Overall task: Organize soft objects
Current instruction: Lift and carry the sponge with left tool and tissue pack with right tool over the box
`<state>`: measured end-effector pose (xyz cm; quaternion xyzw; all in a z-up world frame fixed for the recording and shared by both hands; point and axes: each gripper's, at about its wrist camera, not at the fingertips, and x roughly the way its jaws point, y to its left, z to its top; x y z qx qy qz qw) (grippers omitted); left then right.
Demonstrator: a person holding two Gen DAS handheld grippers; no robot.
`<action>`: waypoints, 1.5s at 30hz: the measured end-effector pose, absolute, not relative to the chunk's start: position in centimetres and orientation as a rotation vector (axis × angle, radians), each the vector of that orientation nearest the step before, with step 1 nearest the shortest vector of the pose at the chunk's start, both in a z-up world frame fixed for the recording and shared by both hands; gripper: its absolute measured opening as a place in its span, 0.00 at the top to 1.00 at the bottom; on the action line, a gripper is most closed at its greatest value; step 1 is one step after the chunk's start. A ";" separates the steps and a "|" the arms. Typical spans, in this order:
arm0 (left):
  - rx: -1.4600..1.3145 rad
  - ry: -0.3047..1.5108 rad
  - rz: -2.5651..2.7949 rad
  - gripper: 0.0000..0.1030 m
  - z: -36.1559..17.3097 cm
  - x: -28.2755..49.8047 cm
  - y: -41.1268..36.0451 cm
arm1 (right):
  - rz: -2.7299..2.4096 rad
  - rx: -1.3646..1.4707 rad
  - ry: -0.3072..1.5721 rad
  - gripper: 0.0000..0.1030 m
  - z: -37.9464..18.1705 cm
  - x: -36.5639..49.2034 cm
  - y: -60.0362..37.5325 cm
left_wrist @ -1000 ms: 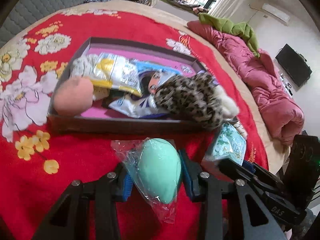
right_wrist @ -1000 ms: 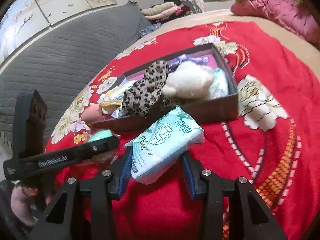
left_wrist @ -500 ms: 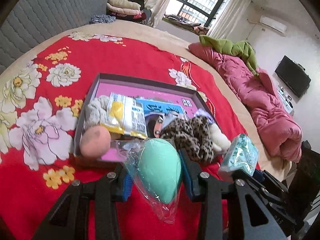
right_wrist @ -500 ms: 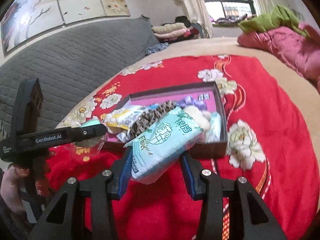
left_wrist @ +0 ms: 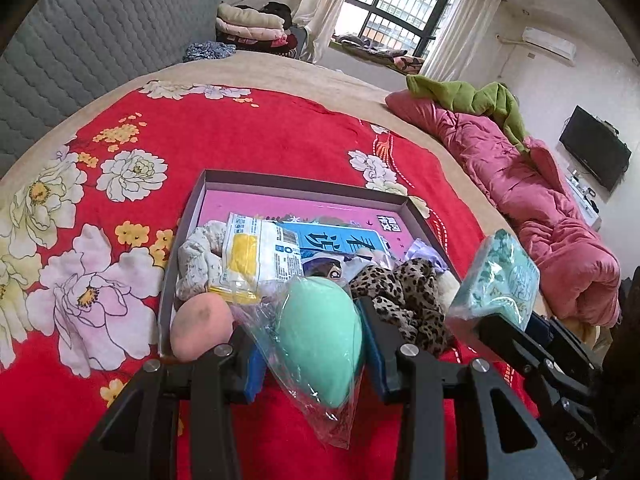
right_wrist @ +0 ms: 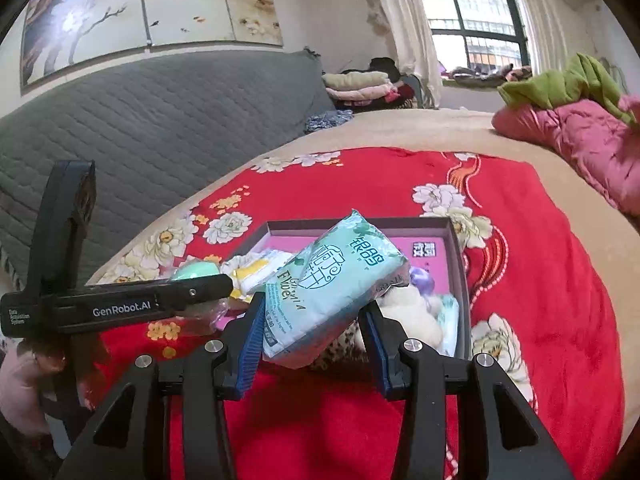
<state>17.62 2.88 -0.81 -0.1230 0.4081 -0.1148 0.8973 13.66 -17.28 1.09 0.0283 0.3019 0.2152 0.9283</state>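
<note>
My left gripper (left_wrist: 312, 356) is shut on a mint green egg-shaped sponge in a clear plastic bag (left_wrist: 320, 340), held above the near edge of a shallow dark box with a pink bottom (left_wrist: 304, 184). My right gripper (right_wrist: 312, 344) is shut on a teal tissue pack (right_wrist: 332, 284), raised over the same box (right_wrist: 456, 240); the pack also shows in the left wrist view (left_wrist: 500, 284). The box holds a pink sponge (left_wrist: 200, 326), a white-and-yellow packet (left_wrist: 256, 260), a leopard-print plush (left_wrist: 404, 296) and a cream plush (right_wrist: 412, 312).
The box lies on a red floral blanket (left_wrist: 260, 136) over a bed. A pink quilt with a green cloth (left_wrist: 520, 168) lies along the right side. A grey padded headboard (right_wrist: 160, 120) and folded clothes (left_wrist: 252, 24) stand behind.
Both grippers have risen and pulled back from the box with their loads; the box now looks smaller and farther away.
</note>
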 end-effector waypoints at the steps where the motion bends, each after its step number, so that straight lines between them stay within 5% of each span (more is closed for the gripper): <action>1: -0.252 0.847 -0.237 0.60 -0.9 17.7 2.8 | 0.442 0.052 0.617 0.55 1.0 13.8 -17.1; 45: -0.209 0.927 -0.198 0.60 -4.5 21.4 3.1 | 0.499 -0.131 0.704 0.54 -1.4 18.8 -12.7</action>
